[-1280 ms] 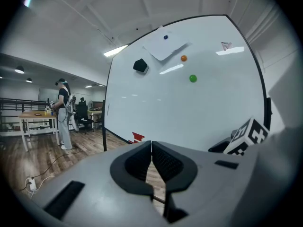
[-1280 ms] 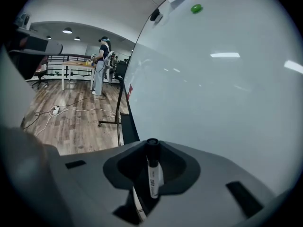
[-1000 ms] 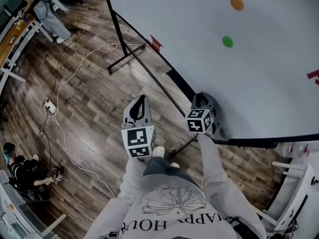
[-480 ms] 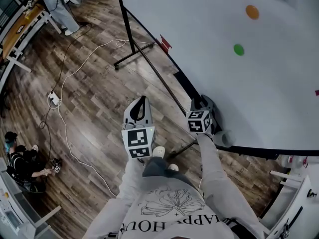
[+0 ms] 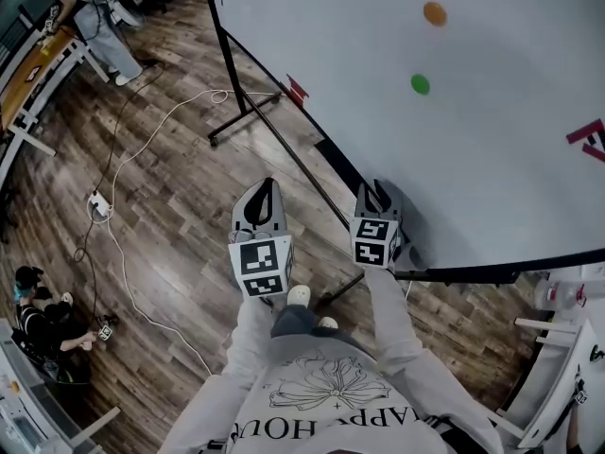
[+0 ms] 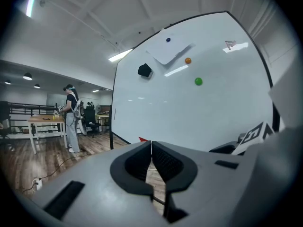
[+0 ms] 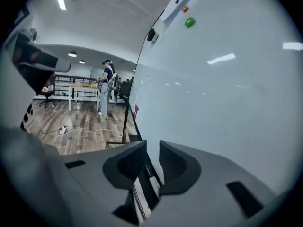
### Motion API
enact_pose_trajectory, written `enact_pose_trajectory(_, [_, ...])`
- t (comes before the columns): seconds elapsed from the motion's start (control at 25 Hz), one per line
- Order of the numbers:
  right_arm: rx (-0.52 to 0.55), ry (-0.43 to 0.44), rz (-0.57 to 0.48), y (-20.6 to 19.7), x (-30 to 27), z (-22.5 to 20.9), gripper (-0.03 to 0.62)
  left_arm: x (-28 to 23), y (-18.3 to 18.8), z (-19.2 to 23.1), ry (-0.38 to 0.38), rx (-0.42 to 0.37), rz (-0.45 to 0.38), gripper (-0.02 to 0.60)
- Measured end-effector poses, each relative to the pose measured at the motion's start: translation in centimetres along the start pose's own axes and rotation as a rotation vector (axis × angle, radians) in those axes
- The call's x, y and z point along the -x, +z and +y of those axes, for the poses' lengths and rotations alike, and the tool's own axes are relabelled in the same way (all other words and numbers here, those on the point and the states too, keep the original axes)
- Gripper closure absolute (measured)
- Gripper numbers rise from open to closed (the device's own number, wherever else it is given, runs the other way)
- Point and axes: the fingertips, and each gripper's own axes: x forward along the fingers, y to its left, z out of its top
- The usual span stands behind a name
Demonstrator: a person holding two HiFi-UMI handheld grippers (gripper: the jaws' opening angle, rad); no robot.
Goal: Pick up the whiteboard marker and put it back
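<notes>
A pale, slim marker lies along the dark tray at the whiteboard's lower edge; I see it below and between my right gripper's jaws. My right gripper hovers just above the tray, close to the board. Its jaws are closing, with a gap still between them and nothing in it. My left gripper hangs over the wooden floor to the left of the board, shut and empty. In the head view I cannot make out the marker.
Green and orange magnets stick to the board. Its black stand foot reaches out over the floor. A white cable runs to a power strip. A person stands at a table, far left.
My right gripper has lifted slightly off the tray end. The grey cylinder seen beside its jaws earlier no longer shows there. The left gripper has stayed where it was.
</notes>
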Motion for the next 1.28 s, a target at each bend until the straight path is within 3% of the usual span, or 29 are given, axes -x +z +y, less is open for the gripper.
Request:
enact_pose_trajectory(0.16, [-0.072,-0.008,-0.112,3.3,3.6,-0.5,0.558,0.7,1.5,-1.3,-0.014,-0.014,-0.036,0.575])
enact_pose_trajectory(0.52, [-0.178,-0.032,-0.297,7.4,10.4,-2.4,0.586,3.2,3.7,-4.3,-0.017,-0.049,-0.093,0.575])
enact_pose_trajectory(1.28, [-0.220,-0.058,-0.362,7.5,16.0,-3.8,0.591,7.7,5.0,-6.9,-0.023,-0.074,-0.142,0.575])
